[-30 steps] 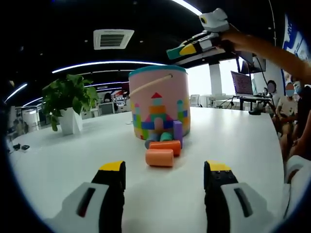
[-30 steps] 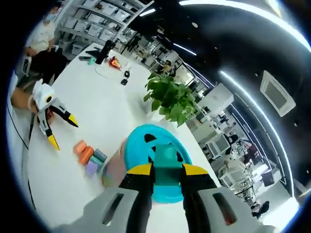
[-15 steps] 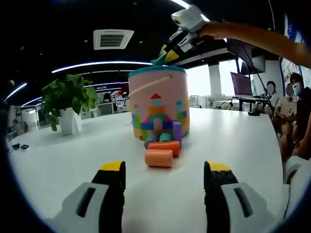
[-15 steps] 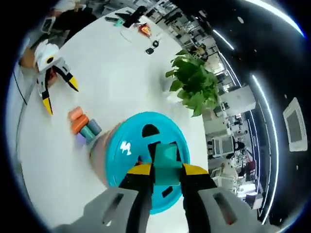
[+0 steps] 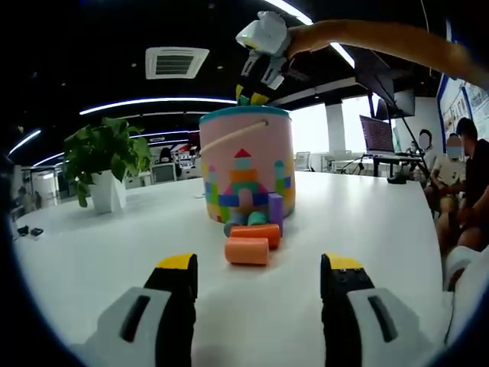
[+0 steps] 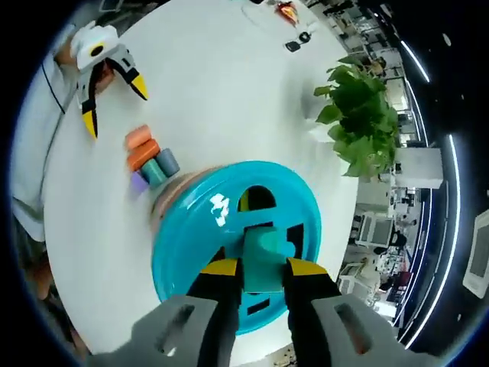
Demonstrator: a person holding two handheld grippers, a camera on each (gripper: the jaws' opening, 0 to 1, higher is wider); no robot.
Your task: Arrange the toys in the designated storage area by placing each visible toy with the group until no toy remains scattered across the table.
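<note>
A pink toy bucket (image 5: 246, 164) with a teal shape-sorter lid (image 6: 191, 248) stands on the white table (image 5: 114, 252). At its foot lie a light orange cylinder (image 5: 247, 251), a darker orange cylinder (image 5: 258, 233), a purple block (image 5: 276, 208) and a teal piece (image 5: 257, 218). My left gripper (image 5: 260, 264) rests open and empty, short of the cylinders. Directly over the lid, my right gripper (image 6: 260, 267) is shut on a teal block (image 6: 264, 246) and points down at the lid's cut-out holes. In the left gripper view the right gripper (image 5: 260, 57) hangs above the bucket.
A potted plant (image 5: 107, 164) stands left of the bucket on the table. People sit at the table's right edge (image 5: 466, 176), near a laptop (image 5: 382, 134). The left gripper (image 6: 107, 73) and the loose blocks (image 6: 145, 157) lie beside the bucket in the right gripper view.
My right gripper carried the teal block leftward and down until it sits right over the bucket lid. The left gripper and loose blocks stayed put.
</note>
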